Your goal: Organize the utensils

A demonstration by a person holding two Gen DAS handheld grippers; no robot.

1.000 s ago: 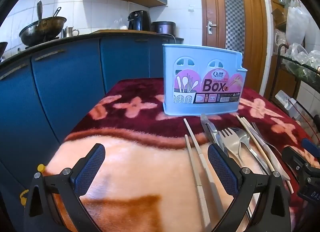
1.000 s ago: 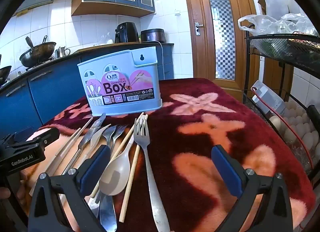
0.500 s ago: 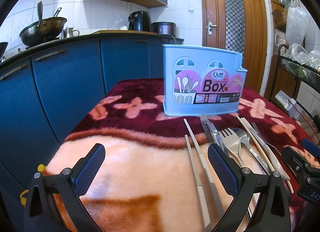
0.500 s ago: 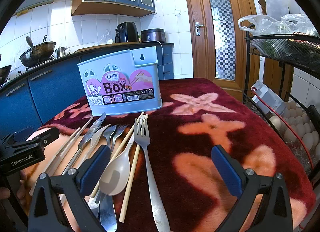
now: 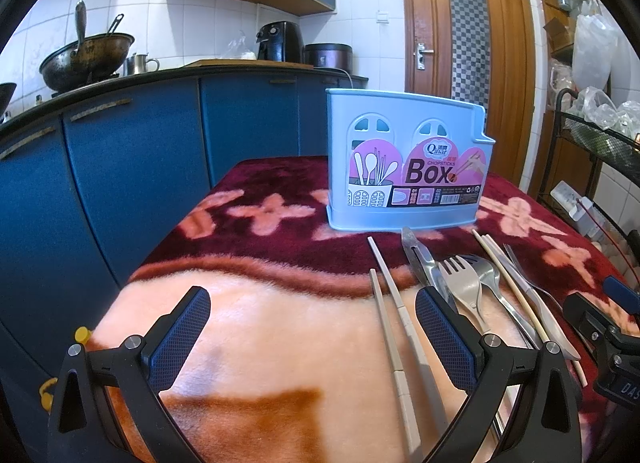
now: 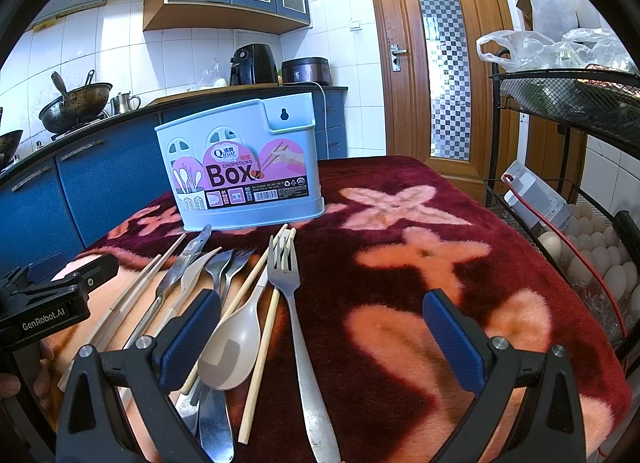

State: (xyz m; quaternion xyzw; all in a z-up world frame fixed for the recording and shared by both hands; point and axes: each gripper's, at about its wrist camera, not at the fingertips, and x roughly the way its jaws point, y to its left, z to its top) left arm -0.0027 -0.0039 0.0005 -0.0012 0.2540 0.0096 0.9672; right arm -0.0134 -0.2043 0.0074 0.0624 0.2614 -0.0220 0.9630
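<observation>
Utensils loose, blue box upright

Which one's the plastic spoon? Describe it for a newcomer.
Start at the light blue chopsticks box on the red floral blanket. The utensils lie fanned out in front of it. The spoon is the only beige one with a broad oval bowl, bowl nearest the right tongs.

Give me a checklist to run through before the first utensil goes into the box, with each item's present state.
1. Right gripper open and empty: ok.
2. Left gripper open and empty: ok.
3. Box upright on the blanket: ok.
4. Box compartments free inside: cannot tell, the top opening is out of view.
5. Fork lying apart for a clean grasp: not ok, its tines rest on chopsticks.
6. Spoon reachable: ok, on top of the pile.
</observation>
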